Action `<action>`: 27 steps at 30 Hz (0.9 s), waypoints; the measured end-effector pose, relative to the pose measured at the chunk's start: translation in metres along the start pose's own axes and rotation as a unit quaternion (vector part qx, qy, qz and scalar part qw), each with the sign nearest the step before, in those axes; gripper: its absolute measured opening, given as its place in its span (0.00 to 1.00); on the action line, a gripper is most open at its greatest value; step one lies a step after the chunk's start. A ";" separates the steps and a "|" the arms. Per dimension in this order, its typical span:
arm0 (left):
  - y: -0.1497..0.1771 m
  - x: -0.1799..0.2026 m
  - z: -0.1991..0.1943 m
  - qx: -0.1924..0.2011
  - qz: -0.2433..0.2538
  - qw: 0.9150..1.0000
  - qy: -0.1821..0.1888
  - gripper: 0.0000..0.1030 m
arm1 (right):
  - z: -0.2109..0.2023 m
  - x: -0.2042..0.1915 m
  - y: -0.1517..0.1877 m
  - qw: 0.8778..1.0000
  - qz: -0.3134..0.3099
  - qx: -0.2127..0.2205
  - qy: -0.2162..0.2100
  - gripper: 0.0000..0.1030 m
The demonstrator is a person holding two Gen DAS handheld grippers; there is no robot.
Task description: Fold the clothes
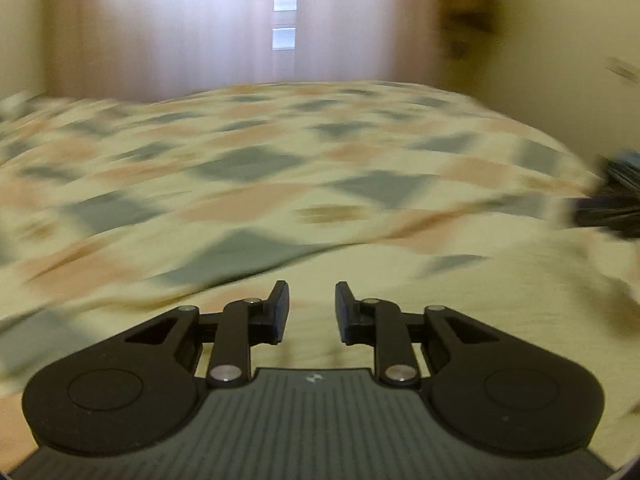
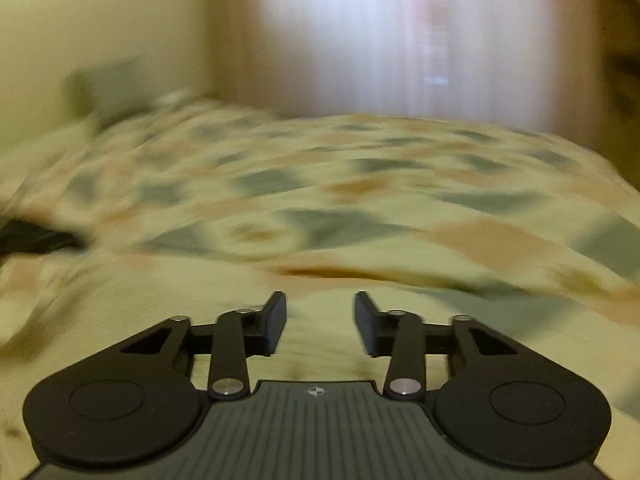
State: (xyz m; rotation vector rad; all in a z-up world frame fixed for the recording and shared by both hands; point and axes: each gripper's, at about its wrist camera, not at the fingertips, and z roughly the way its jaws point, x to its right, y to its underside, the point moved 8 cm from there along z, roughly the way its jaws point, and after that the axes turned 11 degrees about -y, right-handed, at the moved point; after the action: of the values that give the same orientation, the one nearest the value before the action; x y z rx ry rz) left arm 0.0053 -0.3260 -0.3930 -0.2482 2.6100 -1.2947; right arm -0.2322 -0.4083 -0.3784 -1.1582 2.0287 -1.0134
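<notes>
Two grippers are in our hands, and each one has a camera that looks out along its fingers. Both views are blurry.

Our left gripper (image 1: 311,308) has its fingers apart, with a clear gap between them. Nothing is in the gap. Our right gripper (image 2: 320,322) has its fingers apart too, a bit wider, and it holds nothing. Both hang low over the bed (image 1: 280,152).

We see a cover (image 1: 500,312) on the bed. It is pale yellow with pink and grey diamond shapes. Close to both grippers we see a plain pale yellow cloth (image 2: 328,308) with no pattern on it. Its far edge makes a long low fold across the bed. We cannot tell if this plain cloth is one of the clothes or just part of the bedding.

At the right edge of the left view there is a dark thing (image 1: 608,208) with some blue on top. It lies by the side of the bed, well apart from the left gripper. At the left edge of the right view there is also a dark shape (image 2: 36,236). Both are too blurry for us to say what they are.

Behind the bed hangs a pale pink curtain (image 1: 180,20), with light coming through it. Yellow walls (image 2: 100,12) are on both sides.
</notes>
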 end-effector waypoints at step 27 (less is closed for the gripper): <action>0.140 0.019 -0.098 -0.060 -0.060 0.993 -0.077 0.22 | -0.103 -0.070 0.144 0.991 0.071 -0.061 0.093 0.26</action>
State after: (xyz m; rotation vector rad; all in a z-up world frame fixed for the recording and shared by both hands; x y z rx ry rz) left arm -0.0462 -0.1725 -0.4491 -0.5107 2.5769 -1.1071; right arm -0.3436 -0.2649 -0.4348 -0.9940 2.3126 -0.9677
